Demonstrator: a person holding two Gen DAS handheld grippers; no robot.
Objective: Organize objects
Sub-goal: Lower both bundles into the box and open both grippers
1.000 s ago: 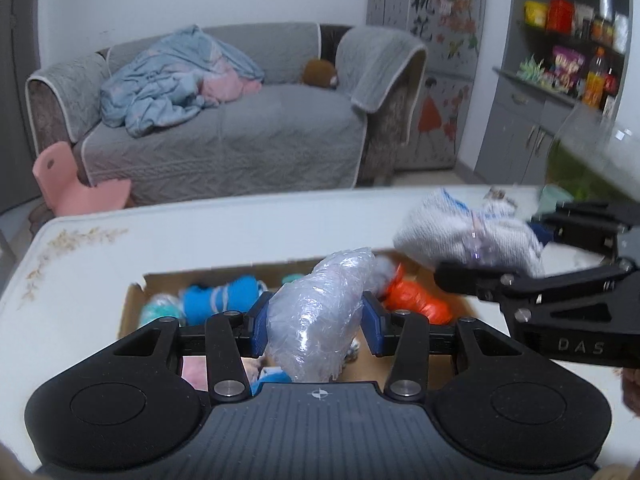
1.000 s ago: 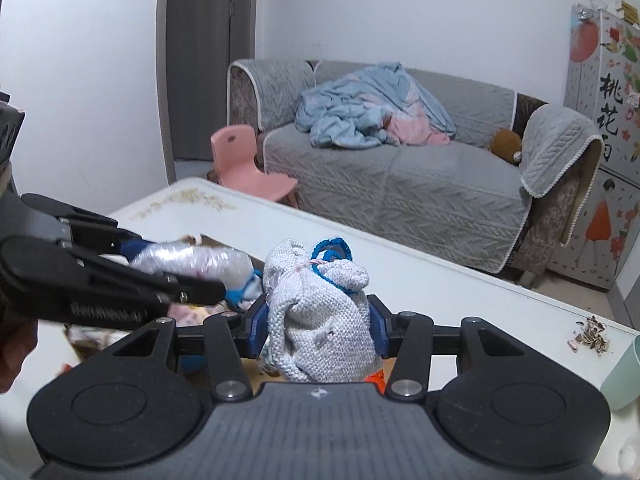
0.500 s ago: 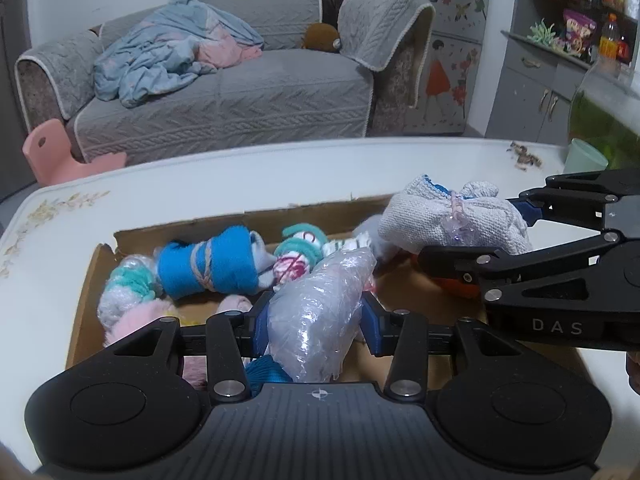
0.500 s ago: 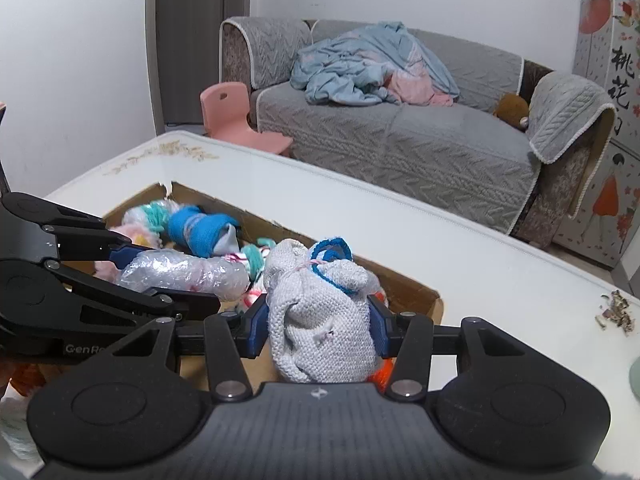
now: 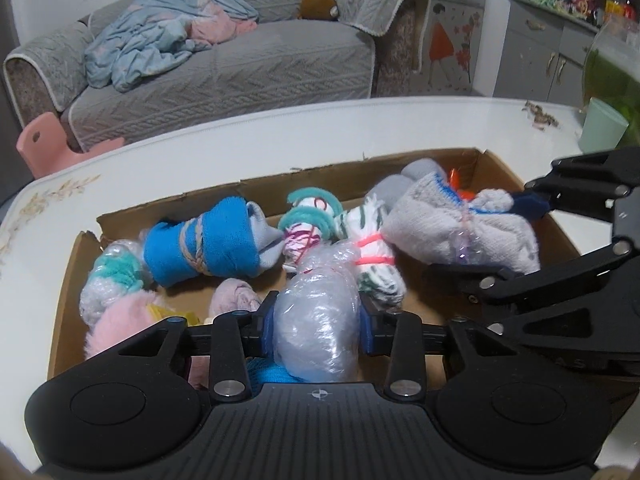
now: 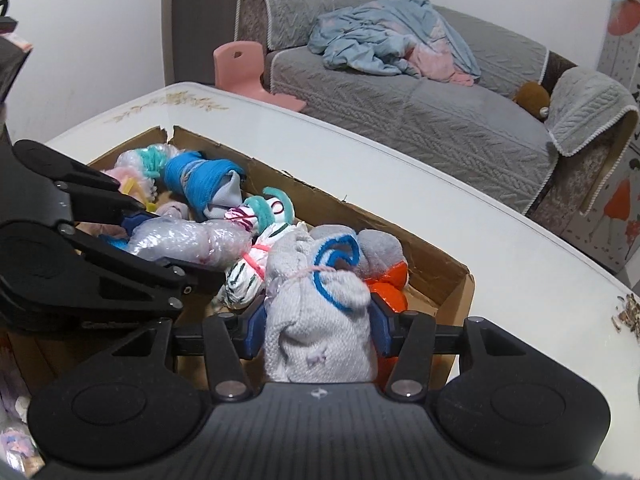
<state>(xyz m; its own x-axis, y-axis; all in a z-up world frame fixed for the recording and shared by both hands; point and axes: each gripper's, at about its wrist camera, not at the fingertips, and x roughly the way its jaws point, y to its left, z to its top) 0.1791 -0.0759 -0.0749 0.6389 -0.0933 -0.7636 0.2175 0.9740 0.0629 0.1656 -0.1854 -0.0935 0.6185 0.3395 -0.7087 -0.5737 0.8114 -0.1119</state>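
Observation:
My left gripper [image 5: 318, 322] is shut on a clear plastic-wrapped bundle [image 5: 320, 320] and holds it low over the cardboard box [image 5: 360, 168]. My right gripper [image 6: 316, 326] is shut on a grey-white knitted sock bundle with a blue cuff [image 6: 320, 320], held over the box's right part [image 6: 452, 284]. The sock bundle [image 5: 460, 232] and the right gripper [image 5: 532, 232] show at the right of the left wrist view. The plastic bundle [image 6: 188, 240] shows at the left of the right wrist view. The box holds several rolled bundles, among them a blue one [image 5: 204, 248] and an orange one [image 6: 386, 286].
The box sits on a white table [image 5: 240, 136]. A pale green cup [image 5: 602, 126] and scattered husks [image 5: 538, 116] lie at the table's far right. A grey sofa [image 5: 224, 60] and a pink chair [image 6: 240, 68] stand beyond the table.
Both grippers have lowered and tilted down toward the box while keeping hold of their bundles. The box and its contents now fill more of each view.

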